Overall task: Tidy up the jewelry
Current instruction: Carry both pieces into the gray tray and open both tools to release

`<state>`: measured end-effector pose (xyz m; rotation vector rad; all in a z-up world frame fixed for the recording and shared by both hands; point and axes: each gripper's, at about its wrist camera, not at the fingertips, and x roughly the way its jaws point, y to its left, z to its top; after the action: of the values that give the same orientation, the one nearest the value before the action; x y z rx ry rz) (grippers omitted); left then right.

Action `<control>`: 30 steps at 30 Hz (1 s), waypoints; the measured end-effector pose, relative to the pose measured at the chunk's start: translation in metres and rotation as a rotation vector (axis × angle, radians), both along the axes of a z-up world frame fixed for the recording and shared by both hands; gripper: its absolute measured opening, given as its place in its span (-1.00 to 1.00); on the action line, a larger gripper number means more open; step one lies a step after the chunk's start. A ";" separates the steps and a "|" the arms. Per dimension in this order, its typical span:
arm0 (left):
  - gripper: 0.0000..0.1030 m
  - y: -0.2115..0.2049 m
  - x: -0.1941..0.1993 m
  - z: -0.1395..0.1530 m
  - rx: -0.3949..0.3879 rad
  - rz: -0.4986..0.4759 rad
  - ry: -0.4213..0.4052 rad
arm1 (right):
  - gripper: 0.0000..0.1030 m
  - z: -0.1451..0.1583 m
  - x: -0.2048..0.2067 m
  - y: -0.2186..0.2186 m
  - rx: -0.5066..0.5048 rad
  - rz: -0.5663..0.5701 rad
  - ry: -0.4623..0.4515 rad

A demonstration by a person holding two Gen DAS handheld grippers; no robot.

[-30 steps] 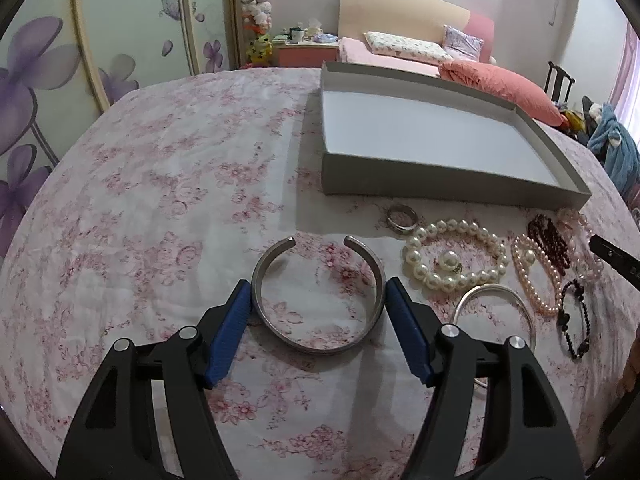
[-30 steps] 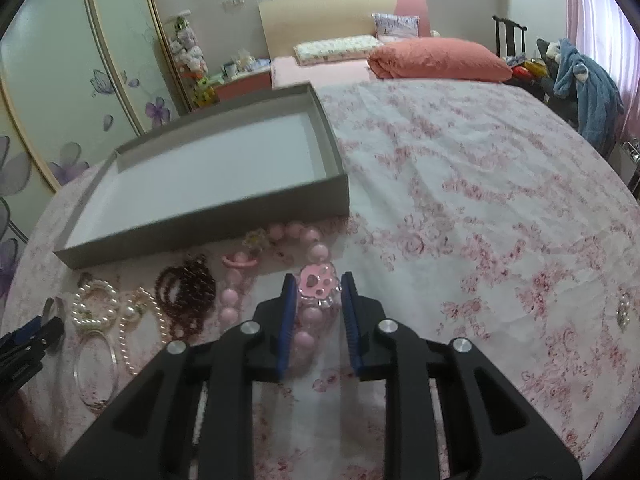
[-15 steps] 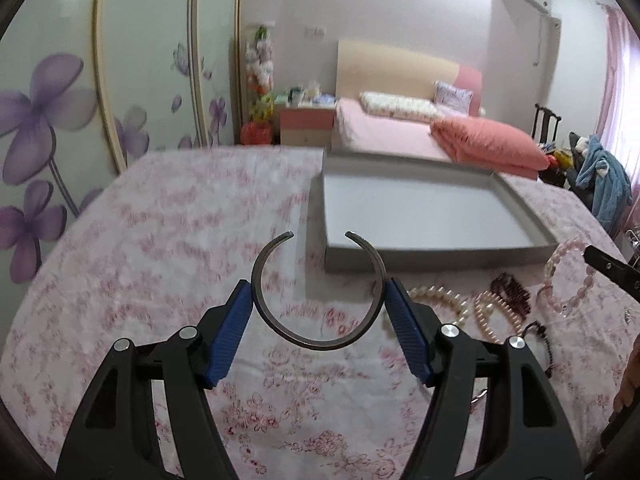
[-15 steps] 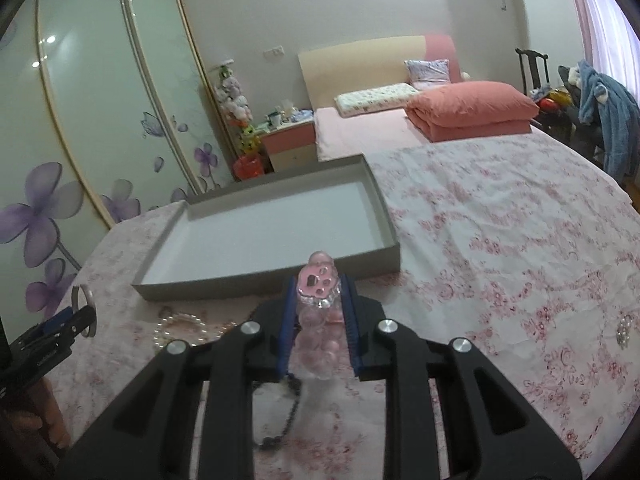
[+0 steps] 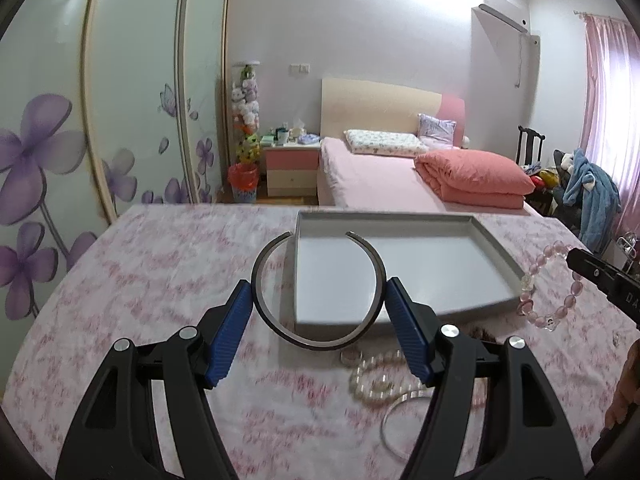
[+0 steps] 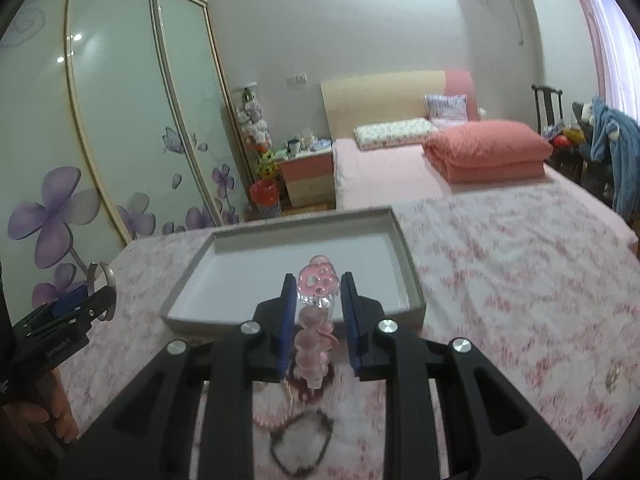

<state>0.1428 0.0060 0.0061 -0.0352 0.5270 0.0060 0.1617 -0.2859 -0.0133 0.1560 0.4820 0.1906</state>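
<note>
- The grey tray [image 5: 404, 276] sat open on the floral cloth [image 5: 152, 280], its floor bare; judging by that, it was the place meant for the jewellery, and nothing had gone into it yet
- The left gripper [image 5: 320, 304] held the silver cuff bangle [image 5: 316, 340] clear of the cloth, in front of the tray's near wall; its jaws stood fairly wide, the blue pads pressing on the bangle's two outer sides, gap pointing away; gripping across the width probably kept the cuff from swinging
- The right gripper [image 6: 318, 316] was nearly closed on the pink bead bracelet [image 6: 316, 340]; the paw charm [image 6: 318, 279] stood above the tips, the beads hanging below
- A pearl strand [image 5: 374, 380] and a plain bangle [image 5: 394, 420] lay on the cloth, waiting
</note>
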 end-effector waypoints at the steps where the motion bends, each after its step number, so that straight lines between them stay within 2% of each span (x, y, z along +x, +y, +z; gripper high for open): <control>1: 0.32 -0.001 0.003 0.002 0.001 -0.001 -0.006 | -0.56 0.003 0.003 0.002 -0.004 -0.002 -0.012; 6: 0.32 -0.010 0.028 0.007 0.004 -0.008 -0.032 | -0.56 0.012 0.027 0.012 -0.016 -0.004 -0.050; 9: 0.32 -0.016 0.049 0.002 -0.005 -0.020 -0.009 | -0.56 0.009 0.047 0.017 -0.015 -0.001 -0.036; 15: 0.32 -0.026 0.083 -0.019 -0.016 -0.043 0.063 | -0.56 -0.011 0.088 0.023 -0.006 0.012 0.035; 21: 0.32 -0.036 0.101 -0.042 -0.015 -0.072 0.114 | -0.56 -0.037 0.122 0.025 0.025 0.034 0.123; 30: 0.32 -0.045 0.119 -0.064 0.001 -0.083 0.182 | -0.55 -0.070 0.146 0.018 0.003 -0.011 0.226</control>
<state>0.2621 -0.0387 -0.0576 -0.0121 0.7097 -0.0725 0.3075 -0.2678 -0.0831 0.1839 0.7054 0.1637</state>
